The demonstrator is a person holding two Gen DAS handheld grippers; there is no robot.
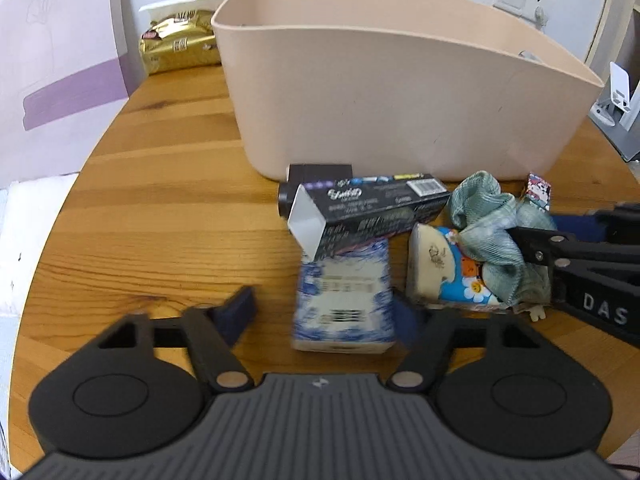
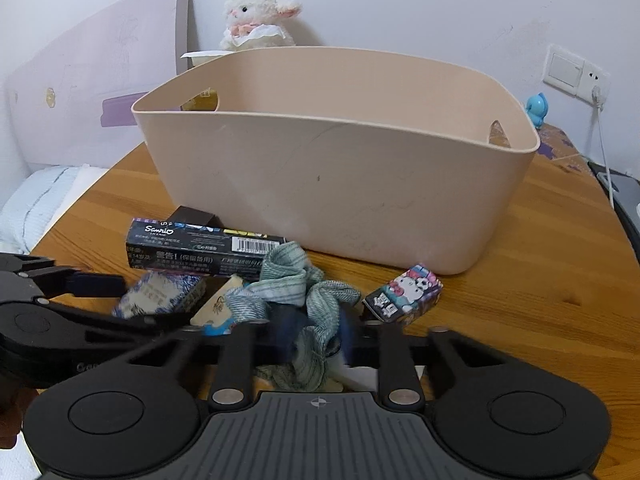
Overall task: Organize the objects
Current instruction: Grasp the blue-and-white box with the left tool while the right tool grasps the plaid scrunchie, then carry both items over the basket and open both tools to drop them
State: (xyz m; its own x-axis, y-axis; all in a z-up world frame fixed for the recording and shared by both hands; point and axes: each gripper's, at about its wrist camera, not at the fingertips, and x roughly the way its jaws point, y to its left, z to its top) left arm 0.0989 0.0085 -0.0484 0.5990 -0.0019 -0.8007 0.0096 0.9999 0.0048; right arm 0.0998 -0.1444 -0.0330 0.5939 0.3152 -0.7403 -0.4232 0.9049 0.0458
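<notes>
A beige plastic basket stands on the wooden table. In front of it lies a pile: a long black Sanrio box, a blue-and-white packet, a cartoon-print packet, a green cloth and a small Hello Kitty box. My left gripper is open around the blue-and-white packet. My right gripper is closed on the green cloth; it also shows in the left wrist view.
A gold bag and a white plush lamb sit behind the basket. A purple-striped board leans at the left. A blue toy and a cable are at the far right. Bedding lies beyond the table's left edge.
</notes>
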